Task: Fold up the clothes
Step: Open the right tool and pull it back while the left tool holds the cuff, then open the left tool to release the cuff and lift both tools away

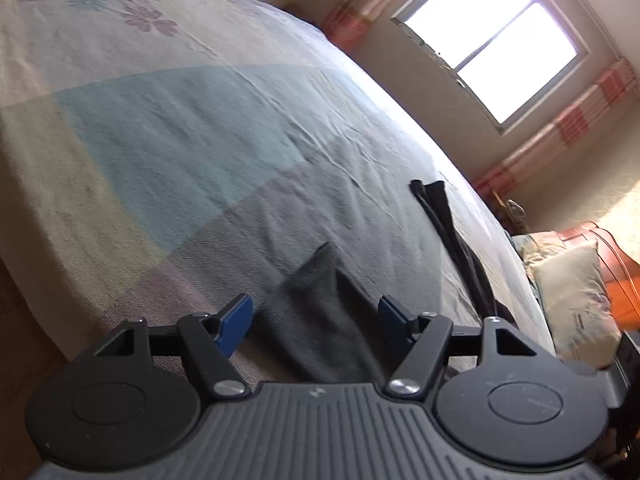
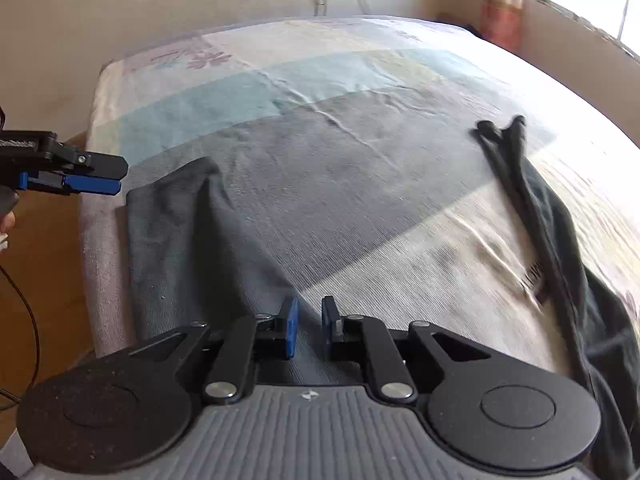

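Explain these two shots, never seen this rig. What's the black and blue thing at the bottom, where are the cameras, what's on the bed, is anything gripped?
No robot here: a person carries a hand-held two-finger gripper in each hand, with a fisheye camera on each looking forward along its blue fingers. One picture looks over the left gripper, the other over the right gripper, which also sees the left one from the side. Both look down at a bed with a patchwork sheet. On it lie a grey garment near the front edge and a dark garment with thin straps off to the side. The left jaws stand wide apart, the right ones are narrow but gapped. Neither holds anything.
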`<state>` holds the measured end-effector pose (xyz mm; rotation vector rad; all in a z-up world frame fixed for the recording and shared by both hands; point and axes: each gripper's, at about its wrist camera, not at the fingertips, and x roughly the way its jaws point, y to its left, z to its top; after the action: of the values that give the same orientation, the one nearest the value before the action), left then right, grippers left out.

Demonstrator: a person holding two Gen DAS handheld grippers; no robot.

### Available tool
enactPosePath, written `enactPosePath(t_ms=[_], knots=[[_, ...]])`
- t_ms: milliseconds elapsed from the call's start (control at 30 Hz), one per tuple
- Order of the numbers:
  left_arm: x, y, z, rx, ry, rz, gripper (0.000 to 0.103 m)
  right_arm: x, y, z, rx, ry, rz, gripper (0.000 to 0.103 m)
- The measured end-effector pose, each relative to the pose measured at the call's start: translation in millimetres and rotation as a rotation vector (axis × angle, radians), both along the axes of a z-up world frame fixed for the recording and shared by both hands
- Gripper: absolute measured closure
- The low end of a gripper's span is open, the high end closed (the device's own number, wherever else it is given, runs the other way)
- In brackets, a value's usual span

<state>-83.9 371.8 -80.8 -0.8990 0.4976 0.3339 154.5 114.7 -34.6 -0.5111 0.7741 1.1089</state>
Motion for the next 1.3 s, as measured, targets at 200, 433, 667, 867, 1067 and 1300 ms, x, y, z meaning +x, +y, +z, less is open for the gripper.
enactPosePath(t_ms=[200,433,667,867,1067,1300], knots=[[-13.3,7.2,-27.6,-0.237,-0.051,0.093,0.037,0.3,-51.3,8.9,0.132,0.081,-0.169,0.078],[6.9,22.6,-32.4,-0.279,-0.065,0.08,0.035,-1.7,-65.7,3.5,0.178,0.134,-0.204,0.076],[12.5,6.2,-35.0,-0.283,-0.06,-0.023,0.035,-5.7,-80.5,7.0,0.214,0.145,-0.205,0.071],[38.2,5.3,-31.4,-0.21,-0.059,-0.113,0.04,-7.7,-96.9,8.5,0.242,0.149,-0.239,0.071],[25.7,-5.5,-27.0,-0.102,0.062,-0.025,0.103,-10.1,-124.3,10.0,0.228,0.134,-0.294,0.07],[15.1,-8.8,5.3,0.008,0.073,-0.025,0.102,-2.4,-126.0,10.7,0.226,0.141,-0.277,0.07]])
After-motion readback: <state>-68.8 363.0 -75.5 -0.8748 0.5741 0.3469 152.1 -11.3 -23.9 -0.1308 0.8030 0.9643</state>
